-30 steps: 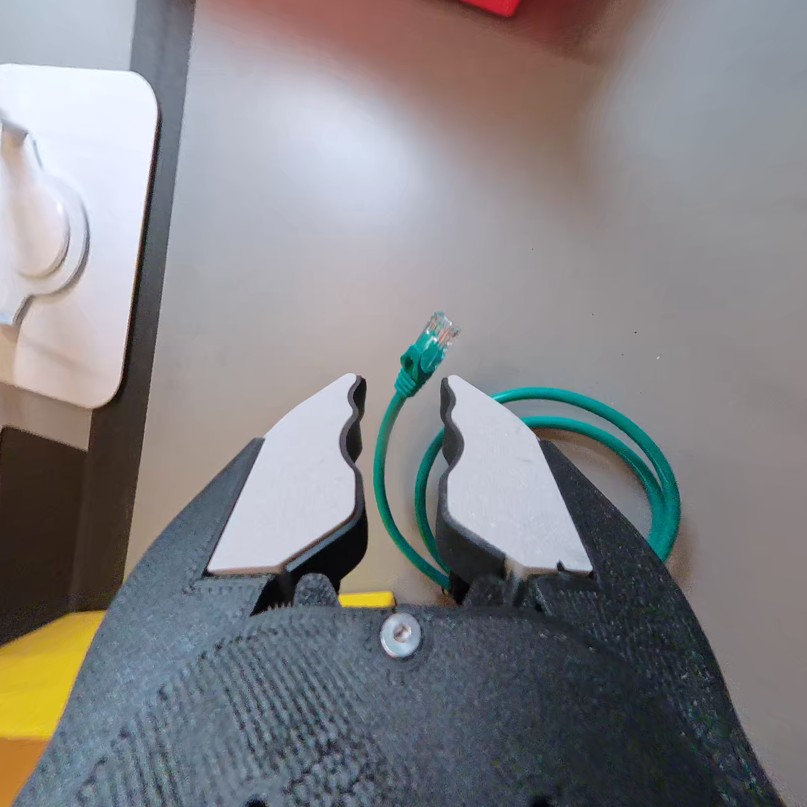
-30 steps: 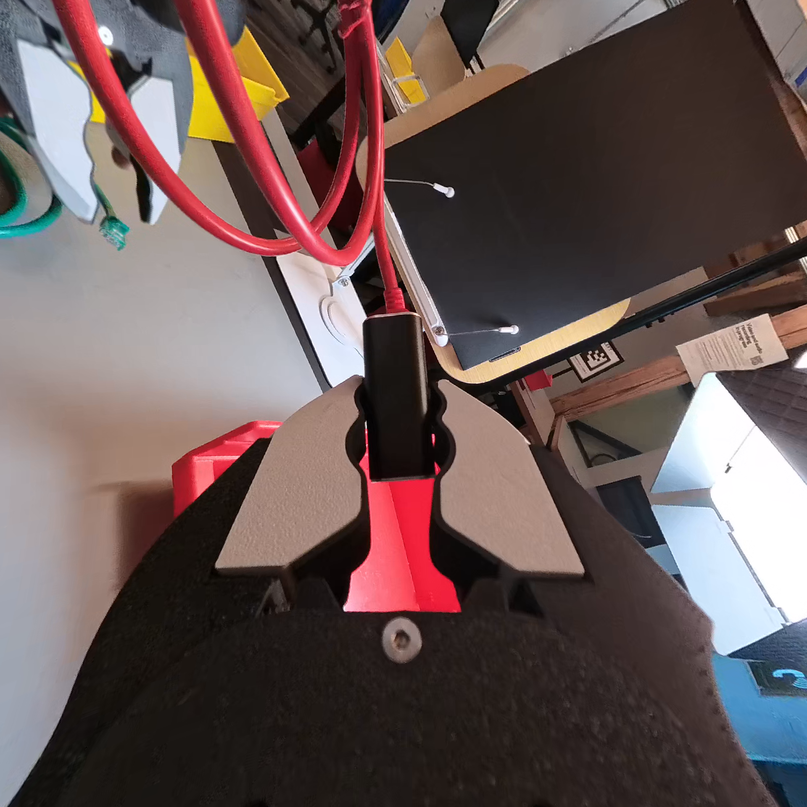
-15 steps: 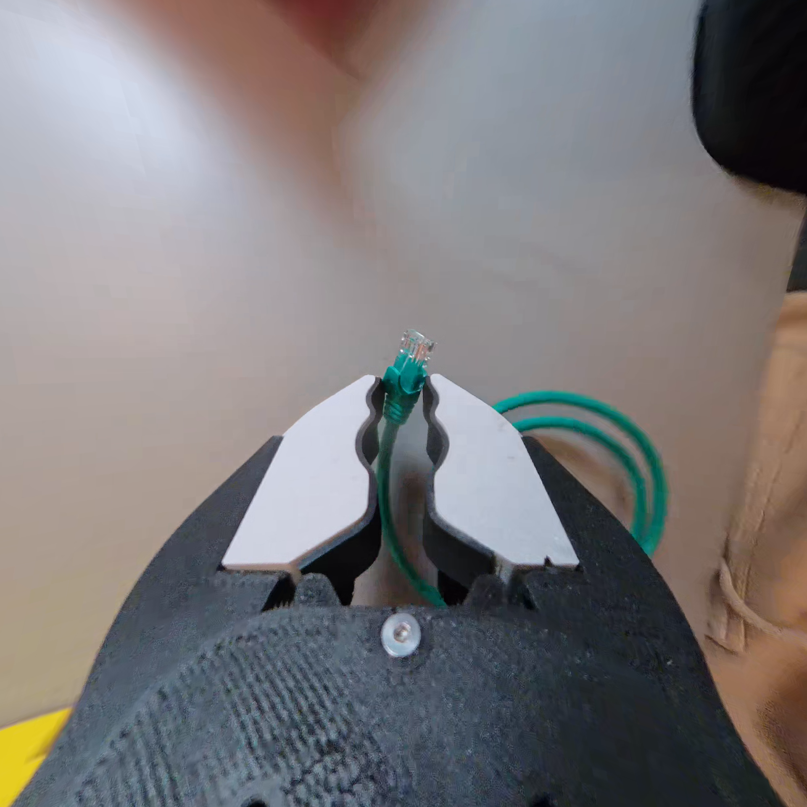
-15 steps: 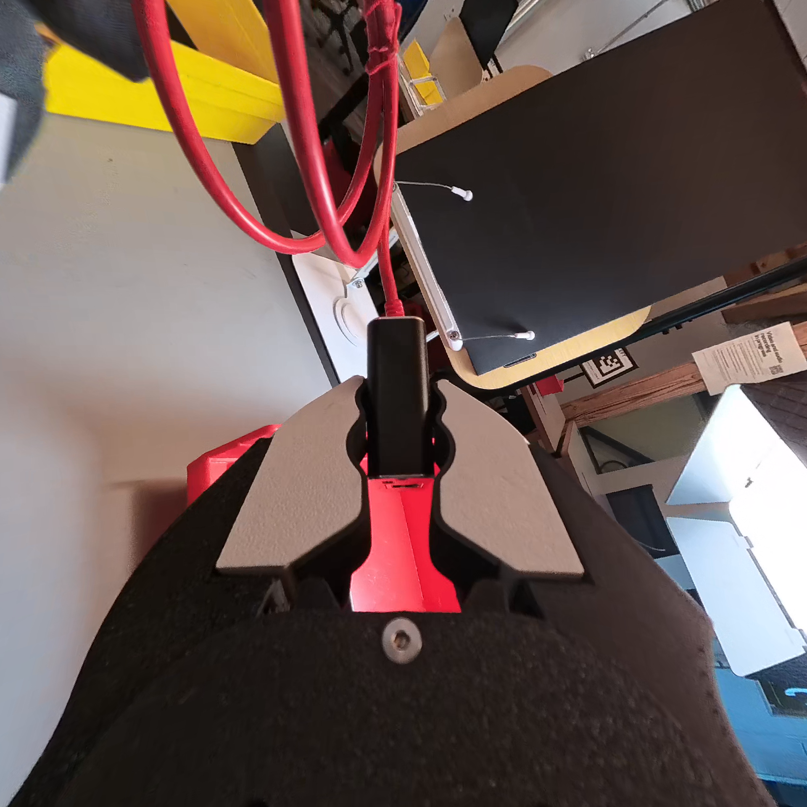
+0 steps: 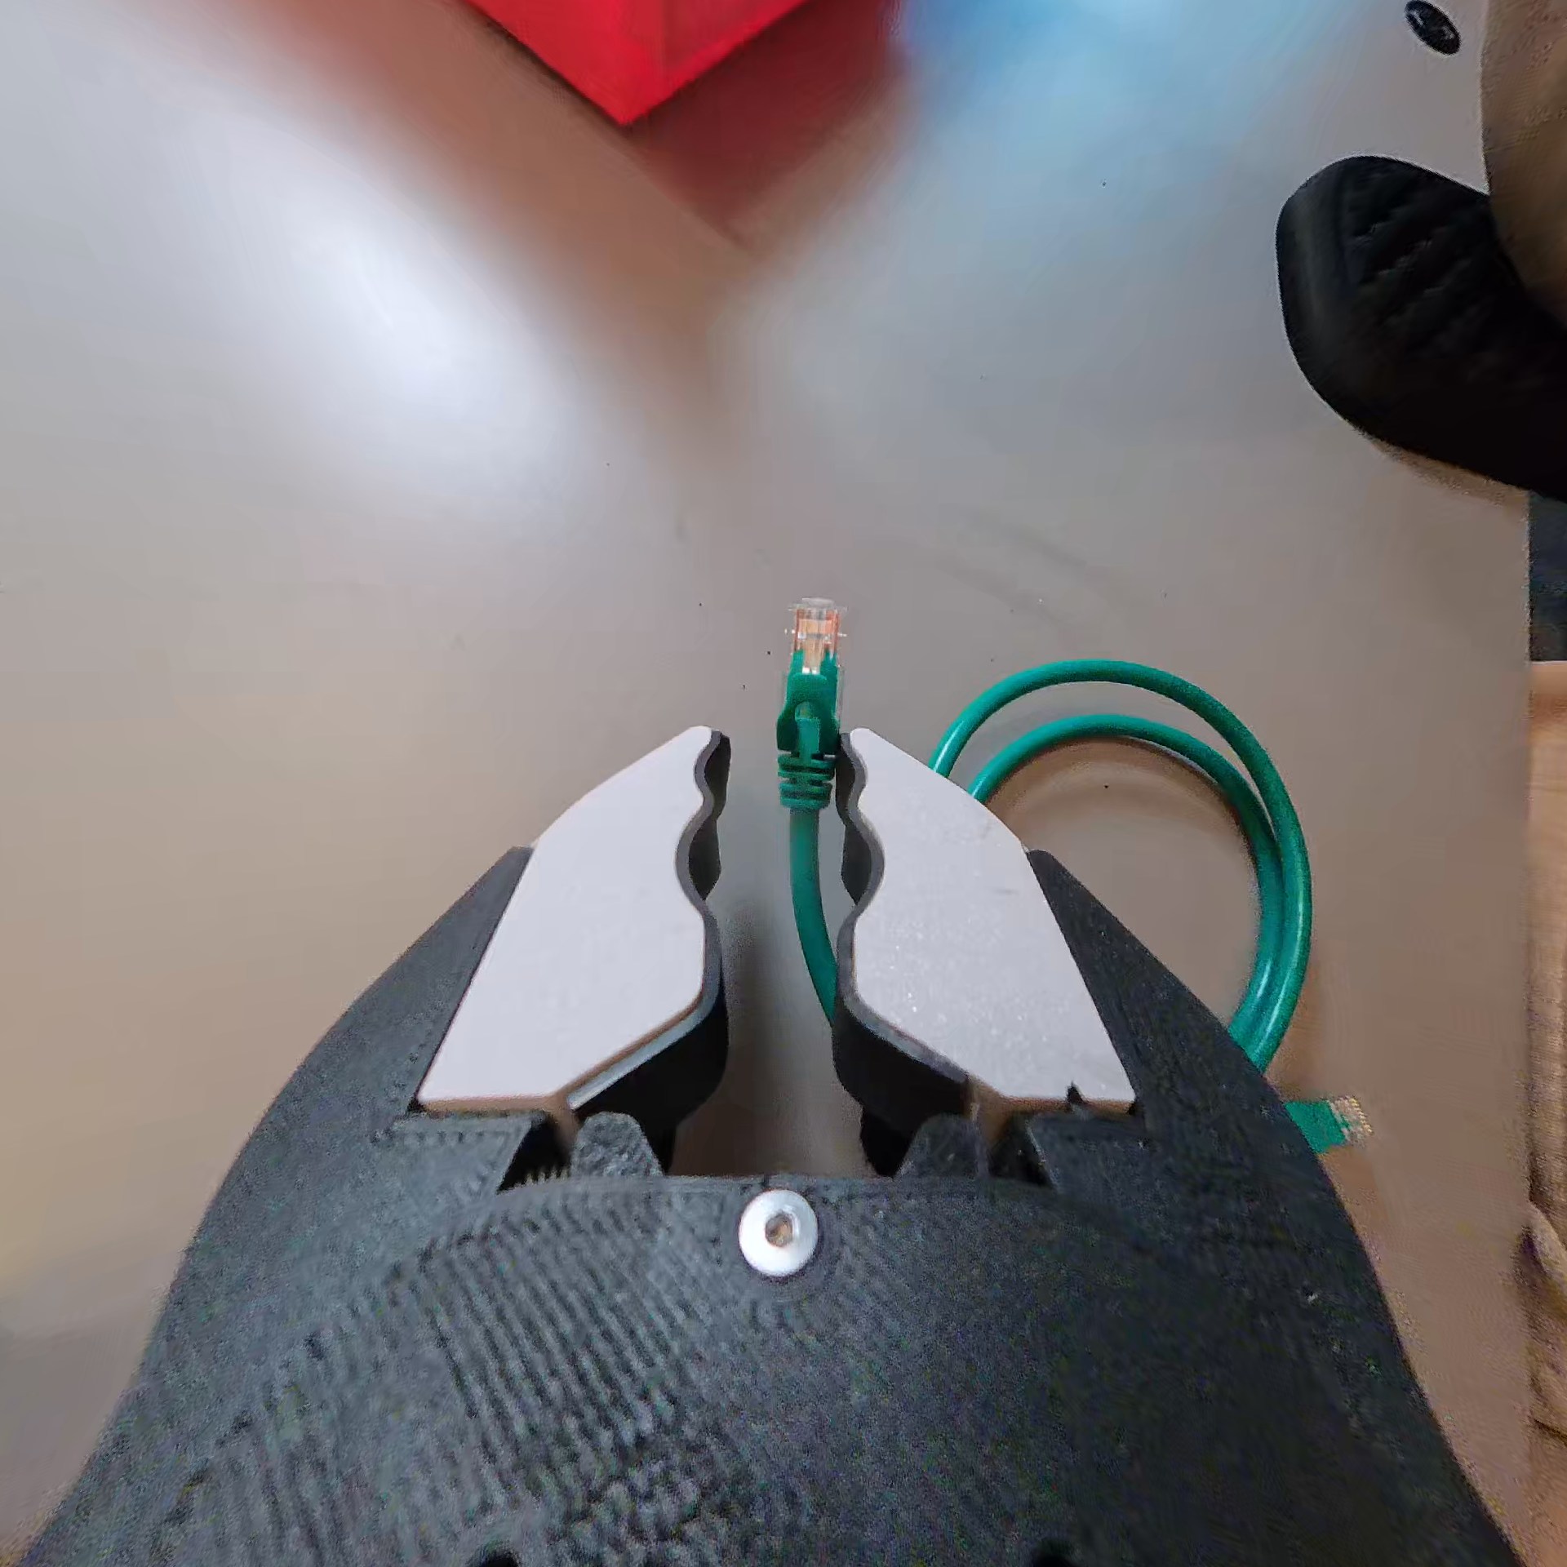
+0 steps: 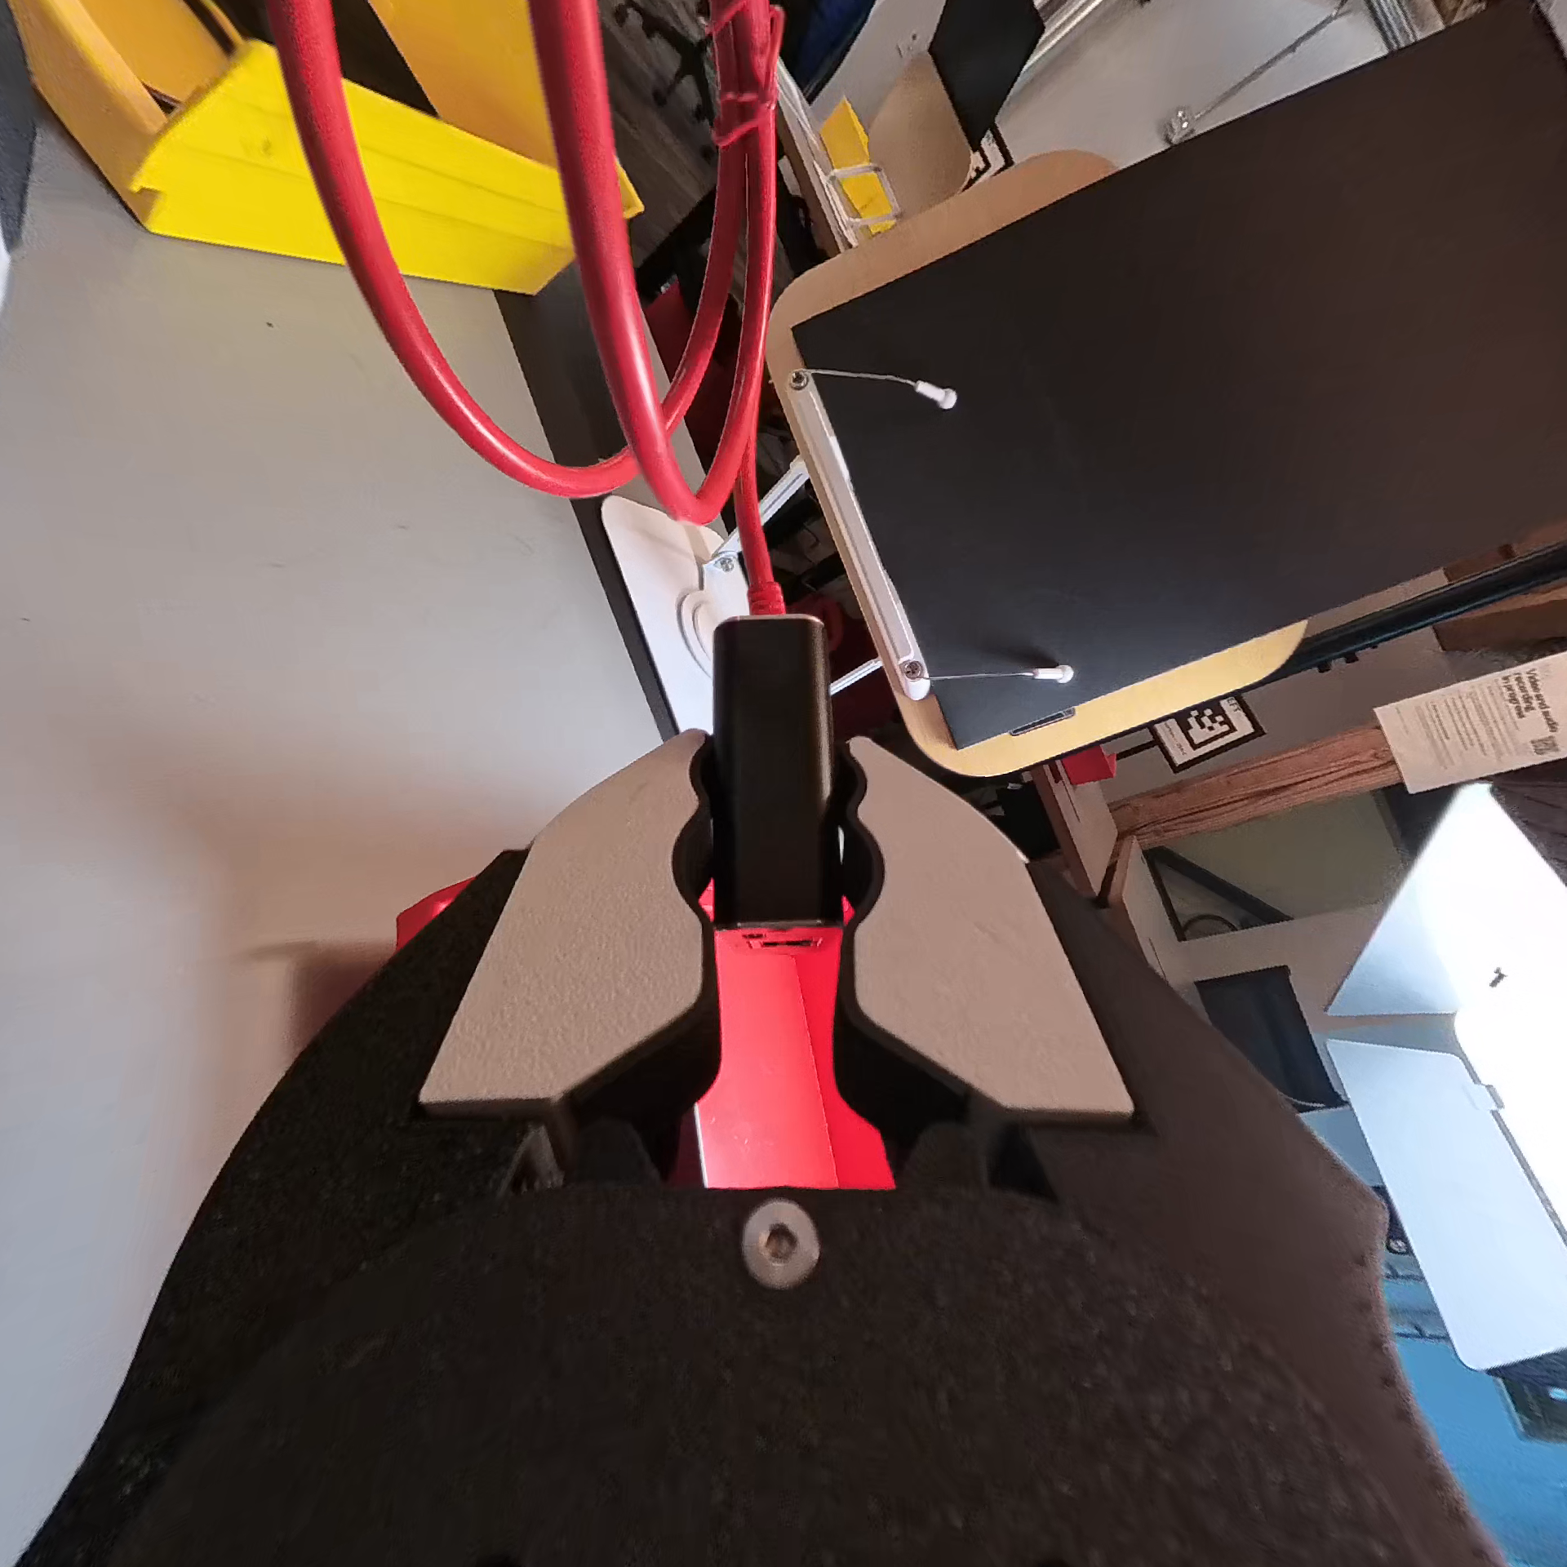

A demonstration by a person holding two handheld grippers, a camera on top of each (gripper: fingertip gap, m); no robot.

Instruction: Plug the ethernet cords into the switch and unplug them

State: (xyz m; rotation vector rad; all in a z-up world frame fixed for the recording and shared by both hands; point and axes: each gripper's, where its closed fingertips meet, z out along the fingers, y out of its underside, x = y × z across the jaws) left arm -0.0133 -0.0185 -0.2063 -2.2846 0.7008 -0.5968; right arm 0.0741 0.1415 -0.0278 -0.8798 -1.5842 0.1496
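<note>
My left gripper (image 5: 784, 746) is open low over the grey table (image 5: 339, 593). The green ethernet cord's plug (image 5: 810, 704) sits between the fingertips, touching the right finger (image 5: 958, 933), with a gap to the left finger. The green cord (image 5: 1272, 848) coils to the right, and its other plug (image 5: 1335, 1132) lies by the gripper body. My right gripper (image 6: 776, 755) is shut on the small black switch (image 6: 770, 763). A red ethernet cord (image 6: 593, 339) is plugged into the switch's far end and loops away from it.
A red bin (image 5: 644, 51) is at the far end of the table, also under the right gripper (image 6: 780, 1085). A black gripper body (image 5: 1424, 322) and beige cloth (image 5: 1547, 933) are at the right. A yellow bin (image 6: 339, 186), white stand (image 6: 653, 577) and black board (image 6: 1187, 424) lie beyond the table edge. My hands' fingertips stand some 25 cm from each other.
The left gripper closed on the green plug half a second ago and has now opened again. The plug now points straight ahead. The right gripper still holds the switch, slightly shifted.
</note>
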